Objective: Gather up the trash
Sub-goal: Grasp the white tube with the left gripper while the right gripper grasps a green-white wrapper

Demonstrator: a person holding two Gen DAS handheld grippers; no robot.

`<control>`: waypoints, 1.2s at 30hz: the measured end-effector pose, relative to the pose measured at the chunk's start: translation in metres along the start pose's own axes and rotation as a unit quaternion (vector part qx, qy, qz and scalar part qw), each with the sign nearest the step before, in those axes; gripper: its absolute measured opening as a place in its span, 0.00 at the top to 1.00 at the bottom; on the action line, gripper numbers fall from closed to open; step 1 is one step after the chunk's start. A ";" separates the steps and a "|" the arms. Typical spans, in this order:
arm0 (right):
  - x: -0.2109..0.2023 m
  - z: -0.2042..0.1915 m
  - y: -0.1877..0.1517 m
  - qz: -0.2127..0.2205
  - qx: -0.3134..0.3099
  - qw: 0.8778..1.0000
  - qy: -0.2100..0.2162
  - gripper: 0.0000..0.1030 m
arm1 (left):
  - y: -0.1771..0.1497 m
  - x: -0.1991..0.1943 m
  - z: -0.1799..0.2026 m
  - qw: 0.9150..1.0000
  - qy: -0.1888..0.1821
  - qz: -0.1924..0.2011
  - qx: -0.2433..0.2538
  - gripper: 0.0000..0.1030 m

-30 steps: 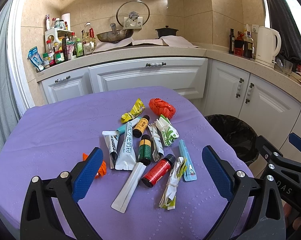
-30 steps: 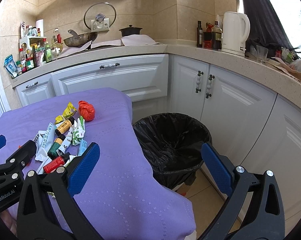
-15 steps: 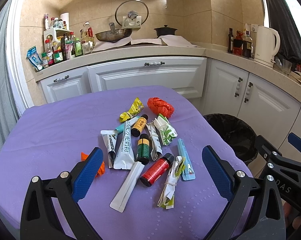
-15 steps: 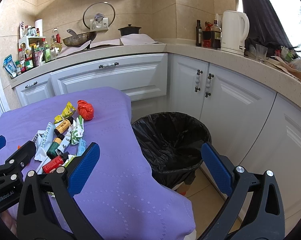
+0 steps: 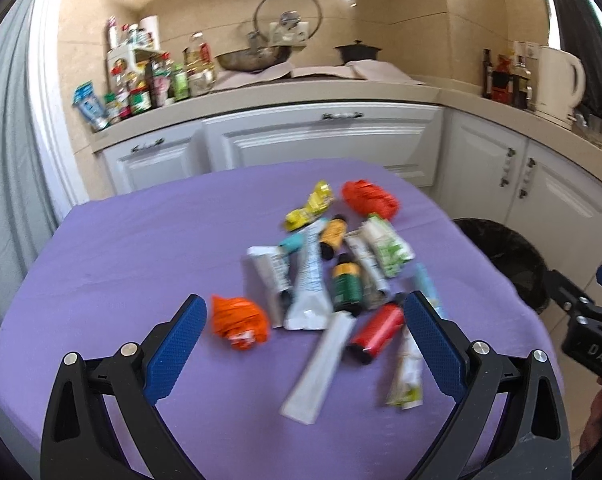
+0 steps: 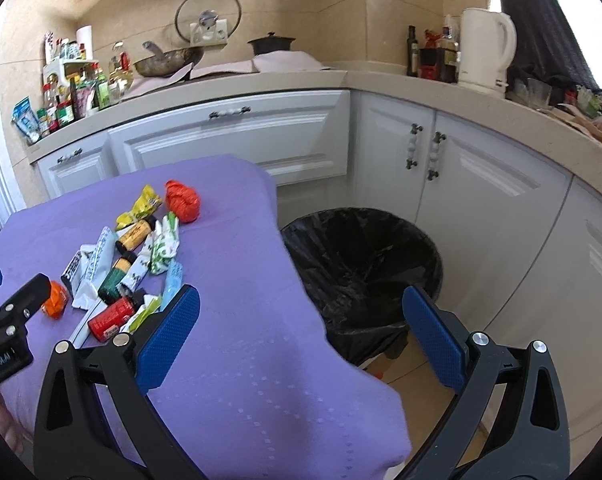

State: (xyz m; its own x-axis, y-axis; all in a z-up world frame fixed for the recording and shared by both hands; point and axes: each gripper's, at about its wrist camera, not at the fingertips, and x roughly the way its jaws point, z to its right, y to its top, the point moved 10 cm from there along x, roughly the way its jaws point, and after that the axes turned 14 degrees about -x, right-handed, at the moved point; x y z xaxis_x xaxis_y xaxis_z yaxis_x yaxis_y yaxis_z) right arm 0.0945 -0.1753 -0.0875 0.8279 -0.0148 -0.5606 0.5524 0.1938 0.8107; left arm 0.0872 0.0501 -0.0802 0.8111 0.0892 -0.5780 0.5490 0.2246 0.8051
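Observation:
A heap of trash lies on the purple tablecloth (image 5: 141,248): an orange crumpled wrapper (image 5: 240,321), a red crumpled wrapper (image 5: 370,198), a yellow wrapper (image 5: 310,205), a red bottle (image 5: 376,332), a green bottle (image 5: 346,285), white tubes (image 5: 310,276) and green-white sachets (image 5: 385,245). My left gripper (image 5: 305,344) is open, low over the near end of the heap, the orange wrapper just inside its left finger. My right gripper (image 6: 301,338) is open, empty, over the table's right edge. The black-lined trash bin (image 6: 361,264) stands on the floor to the right.
White kitchen cabinets (image 5: 321,140) and a counter run behind and right of the table, carrying bottles and jars (image 5: 141,84), a wok (image 5: 253,58), a dark pot (image 5: 357,52) and a white kettle (image 6: 485,52). Bare floor shows beside the bin.
My left gripper has moved left and forward, nearer the heap, so the orange wrapper now shows inside its left finger; the view is blurred. The right gripper has barely shifted.

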 end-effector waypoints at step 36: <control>0.023 -0.025 -0.021 -0.044 -0.003 0.998 0.053 0.28 | -0.059 0.036 -0.005 0.993 -0.052 -0.103 0.033 0.74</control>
State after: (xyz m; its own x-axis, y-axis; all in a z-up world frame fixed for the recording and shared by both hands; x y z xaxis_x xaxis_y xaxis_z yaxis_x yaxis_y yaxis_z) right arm 0.0992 -0.1548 -0.1214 0.7615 0.0712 -0.6442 0.6214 0.2022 0.7569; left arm 0.0833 0.0446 -0.1495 0.6943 -0.0533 -0.7177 0.7152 0.1623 0.6799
